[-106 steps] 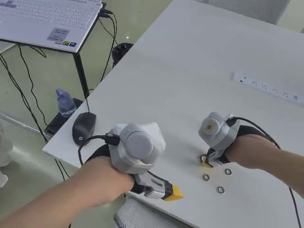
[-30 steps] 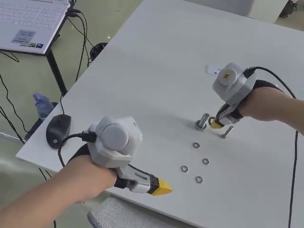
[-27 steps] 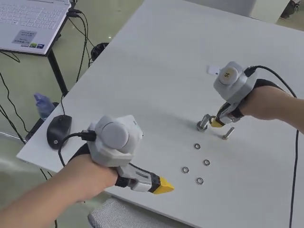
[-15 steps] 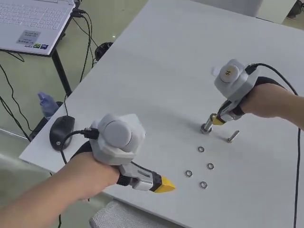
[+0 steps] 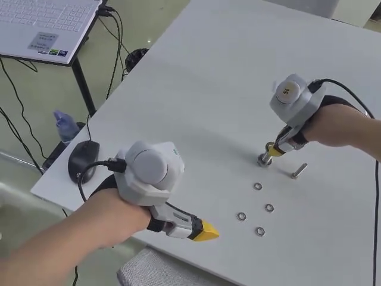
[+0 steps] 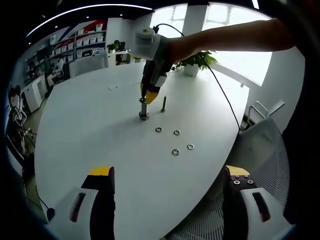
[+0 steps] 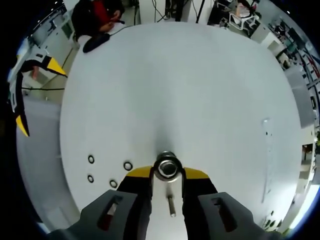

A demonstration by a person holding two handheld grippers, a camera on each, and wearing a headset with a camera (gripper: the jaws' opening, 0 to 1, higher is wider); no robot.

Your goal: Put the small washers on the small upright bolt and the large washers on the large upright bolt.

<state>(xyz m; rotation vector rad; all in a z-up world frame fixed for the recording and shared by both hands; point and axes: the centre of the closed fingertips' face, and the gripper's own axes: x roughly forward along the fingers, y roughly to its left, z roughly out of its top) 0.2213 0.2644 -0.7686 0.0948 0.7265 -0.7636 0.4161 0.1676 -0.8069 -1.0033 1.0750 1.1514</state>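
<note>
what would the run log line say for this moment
right claw: jaws flanking large bolt top | left claw: open, empty, near table edge | washers: four loose on table | small bolt: untouched

Washers [image 5: 258, 186]: 4, all loose, twd desk's near edge. Bolts: 2, i.e. 1 upright bolt [image 5: 264, 158] + 1 flat bolt [image 5: 299, 171] just beside it. Grippers: 2, i.e. left gripper [image 5: 205, 231] + right gripper [image 5: 271, 150]. Beyond desk's left edge: 1 laptop [image 5: 47, 24], 1 mouse [image 5: 83, 168], 1 bottle [image 5: 66, 125].
</note>
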